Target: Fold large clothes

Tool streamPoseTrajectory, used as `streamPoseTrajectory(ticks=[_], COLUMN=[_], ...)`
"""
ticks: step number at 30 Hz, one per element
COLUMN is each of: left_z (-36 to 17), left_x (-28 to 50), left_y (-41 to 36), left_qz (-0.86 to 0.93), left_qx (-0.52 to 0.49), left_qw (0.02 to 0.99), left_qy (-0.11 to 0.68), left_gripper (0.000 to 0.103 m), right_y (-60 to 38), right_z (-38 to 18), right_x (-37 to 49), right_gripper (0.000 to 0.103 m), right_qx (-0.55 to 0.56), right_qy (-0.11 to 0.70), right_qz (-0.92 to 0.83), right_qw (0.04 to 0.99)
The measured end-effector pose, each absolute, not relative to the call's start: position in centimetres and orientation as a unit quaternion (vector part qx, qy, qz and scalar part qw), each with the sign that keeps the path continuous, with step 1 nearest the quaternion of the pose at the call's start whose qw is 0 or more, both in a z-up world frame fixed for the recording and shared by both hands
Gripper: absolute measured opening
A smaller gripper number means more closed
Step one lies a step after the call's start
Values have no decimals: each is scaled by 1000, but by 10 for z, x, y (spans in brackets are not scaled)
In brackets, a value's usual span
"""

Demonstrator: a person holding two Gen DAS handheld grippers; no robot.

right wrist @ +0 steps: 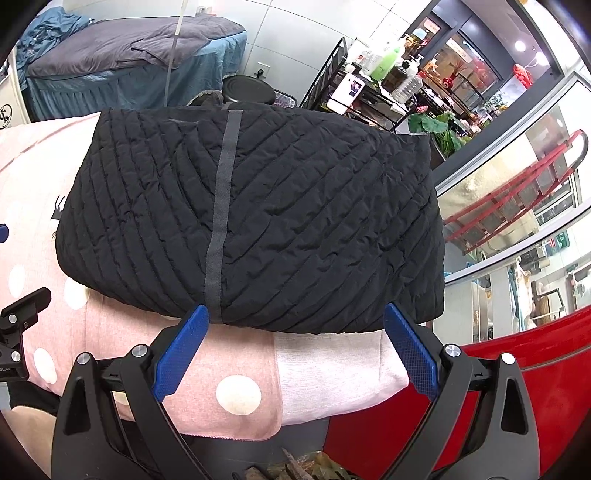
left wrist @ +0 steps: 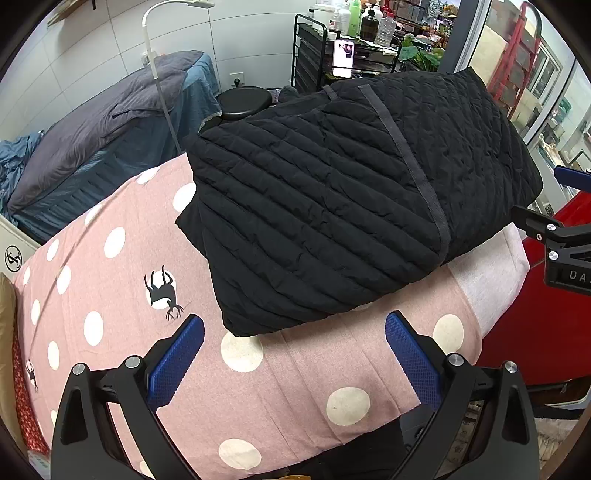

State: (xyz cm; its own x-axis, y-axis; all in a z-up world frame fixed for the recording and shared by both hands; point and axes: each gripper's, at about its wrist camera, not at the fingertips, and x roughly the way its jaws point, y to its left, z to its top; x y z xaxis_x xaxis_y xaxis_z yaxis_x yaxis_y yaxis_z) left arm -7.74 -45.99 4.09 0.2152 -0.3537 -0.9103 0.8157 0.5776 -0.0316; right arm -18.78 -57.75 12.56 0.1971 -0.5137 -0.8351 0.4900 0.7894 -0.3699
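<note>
A black quilted jacket (left wrist: 332,192) (right wrist: 266,218) lies folded into a thick rectangular bundle on a pink polka-dot cloth (left wrist: 110,295) (right wrist: 44,184), a grey zipper band running across its top. My left gripper (left wrist: 295,325) hovers open over the cloth just short of the bundle's near corner, nothing between its blue pads. My right gripper (right wrist: 295,314) is open too, its fingertips level with the bundle's near edge and its left pad (right wrist: 184,343) close to the end of the zipper band. Part of the right gripper shows at the right edge of the left wrist view.
A pale pink cloth strip (right wrist: 332,365) lies under the bundle's near edge. A red surface (right wrist: 517,369) is at the right. Behind are a bed with grey and blue covers (left wrist: 110,122), a black round stool (left wrist: 243,101), a black rack with bottles (left wrist: 347,29) and a red ladder (right wrist: 517,195).
</note>
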Motion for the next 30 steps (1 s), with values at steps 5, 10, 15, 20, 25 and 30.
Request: streamPoseTrajectory(ticks=[5,10,15,20,25,30], left_z=[40,40,40,40,40,39], left_x=[-78,-77,-78,-78,-80,-81], left_y=[-460,-459,-459,-459,-459,-458], left_qz=[-393,-392,-393,-393,-395,-395], left_qx=[240,240,241,242,245,246], left_qw=[742,743,744,744,744,746], left_qy=[486,486,484,483,480,477], left_gripper=[96,96,96,96,96,96], right_y=[-577,-577,-579,-579,-578,-578], right_z=[125,124,122,122,121,119], right_x=[-187,-186,-185,-185,-186,-187], right_gripper=[94,94,94,94,94,94], right_qx=[-11,-11,-8,-8,-8,-6], right_qy=[544,546,545,545,545,546], right_qz=[-324,-322,-323,-323,-322,-322], right_qw=[774,774,774,774,774,773])
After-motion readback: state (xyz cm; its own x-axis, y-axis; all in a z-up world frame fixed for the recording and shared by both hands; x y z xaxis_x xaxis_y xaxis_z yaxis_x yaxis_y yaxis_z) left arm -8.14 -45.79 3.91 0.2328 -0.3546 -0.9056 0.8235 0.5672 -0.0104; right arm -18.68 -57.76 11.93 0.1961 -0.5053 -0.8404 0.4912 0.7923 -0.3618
